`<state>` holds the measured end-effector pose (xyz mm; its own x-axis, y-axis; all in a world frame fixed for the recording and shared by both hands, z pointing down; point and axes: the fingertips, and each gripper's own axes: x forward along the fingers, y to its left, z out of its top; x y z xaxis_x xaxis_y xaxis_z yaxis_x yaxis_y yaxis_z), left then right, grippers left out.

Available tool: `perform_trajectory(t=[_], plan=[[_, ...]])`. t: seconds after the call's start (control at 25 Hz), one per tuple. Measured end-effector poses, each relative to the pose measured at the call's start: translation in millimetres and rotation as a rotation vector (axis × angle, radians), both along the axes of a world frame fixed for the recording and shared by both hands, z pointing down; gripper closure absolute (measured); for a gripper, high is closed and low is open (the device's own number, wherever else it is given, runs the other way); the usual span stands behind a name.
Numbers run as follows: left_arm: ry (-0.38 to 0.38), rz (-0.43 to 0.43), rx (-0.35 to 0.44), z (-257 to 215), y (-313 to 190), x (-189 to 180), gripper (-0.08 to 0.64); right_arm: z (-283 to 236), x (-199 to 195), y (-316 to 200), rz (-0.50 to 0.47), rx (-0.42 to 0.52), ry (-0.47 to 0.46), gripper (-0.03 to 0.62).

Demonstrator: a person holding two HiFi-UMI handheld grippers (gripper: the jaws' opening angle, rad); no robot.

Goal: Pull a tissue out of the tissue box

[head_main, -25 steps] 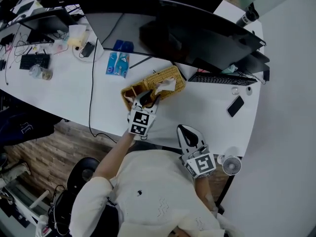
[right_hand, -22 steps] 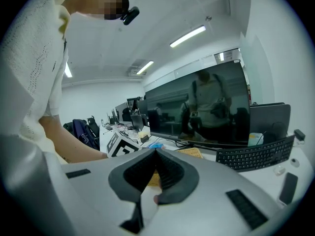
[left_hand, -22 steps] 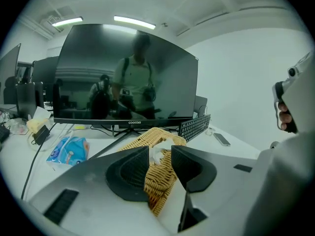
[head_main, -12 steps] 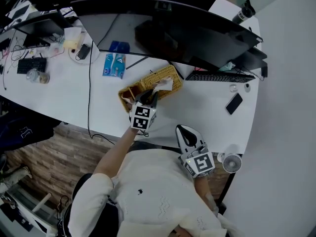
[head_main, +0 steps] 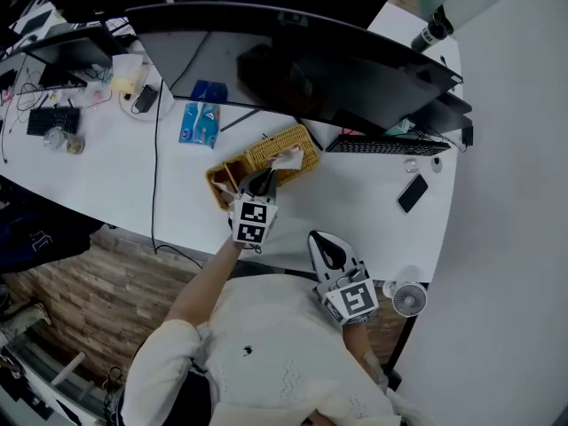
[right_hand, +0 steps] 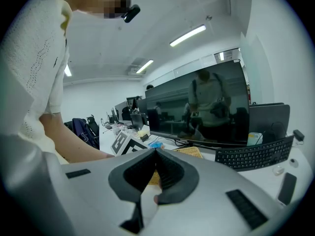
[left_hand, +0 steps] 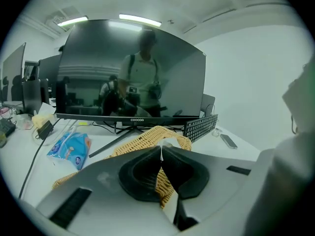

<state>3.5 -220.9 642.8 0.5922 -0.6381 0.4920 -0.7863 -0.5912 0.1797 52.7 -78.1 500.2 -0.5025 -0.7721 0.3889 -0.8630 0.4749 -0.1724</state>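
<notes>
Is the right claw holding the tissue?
No, the right claw is shut on nothing, back from the tissue box; the left claw pinches the tissue.

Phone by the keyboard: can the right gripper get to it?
Probably yes. Only bare table lies between the right gripper and the phone, so nothing blocks the way. Its jaws are shut with nothing in them, so they would need to open first.

Tan wicker tissue box [head_main: 269, 149] lies diag. on white desk [head_main: 373, 204], just in front of monitor [head_main: 293, 60]. White tissue [head_main: 287, 158] sticks up crumpled from its top, edge pinched in left gripper [head_main: 264, 177].
</notes>
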Motion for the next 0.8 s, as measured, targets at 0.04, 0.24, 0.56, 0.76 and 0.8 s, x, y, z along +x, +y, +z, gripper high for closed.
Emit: perform_trajectory(t=[0.04,0.24,0.56,0.76,0.8], plan=[[-0.002,-0.009,0.003,-1,0,0,0.546,0,2,0,-0.005,-0.002,-0.003,0.591],[-0.018,-0.040,0.015,-6,0,3,0.546,0,11,4,-0.037,-0.005,-0.008,0.591],[-0.057,-0.118,0.004,0,11,-5,0.546,5,28,15,-0.093,-0.015,-0.015,0.591],[-0.085,-0.141,0.005,2,19,-3,0.546,7,41,17,-0.104,-0.032,-0.035,0.591],[-0.087,-0.146,0.003,3,20,-3,0.546,8,43,17,-0.109,-0.034,-0.037,0.591]])
